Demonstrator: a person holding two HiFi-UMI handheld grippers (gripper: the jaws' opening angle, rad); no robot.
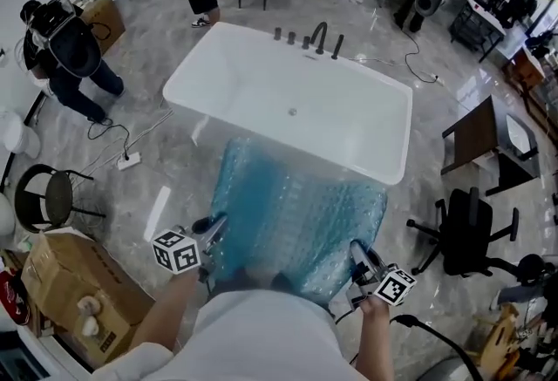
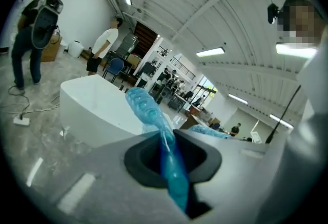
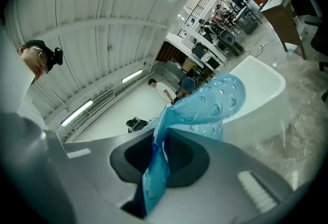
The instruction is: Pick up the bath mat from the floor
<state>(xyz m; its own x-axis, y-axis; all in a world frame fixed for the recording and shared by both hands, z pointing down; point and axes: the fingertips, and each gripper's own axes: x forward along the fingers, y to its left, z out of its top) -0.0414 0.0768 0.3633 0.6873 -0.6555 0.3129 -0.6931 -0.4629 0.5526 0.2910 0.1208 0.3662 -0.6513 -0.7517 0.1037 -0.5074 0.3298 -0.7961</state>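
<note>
Blue mat (image 1: 296, 222) is off the floor, stretched out in front of the person, far edge by the white tub (image 1: 261, 83). Left gripper (image 1: 212, 235) pinched narrow on the mat's left corner. Right gripper (image 1: 362, 261) pinched narrow on its right corner.

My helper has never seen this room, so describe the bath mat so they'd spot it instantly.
Find the big white bathtub mid-floor. On its near side the bath mat is held up between the left gripper and right gripper. It is the only translucent blue, bubble-textured sheet there.
</note>
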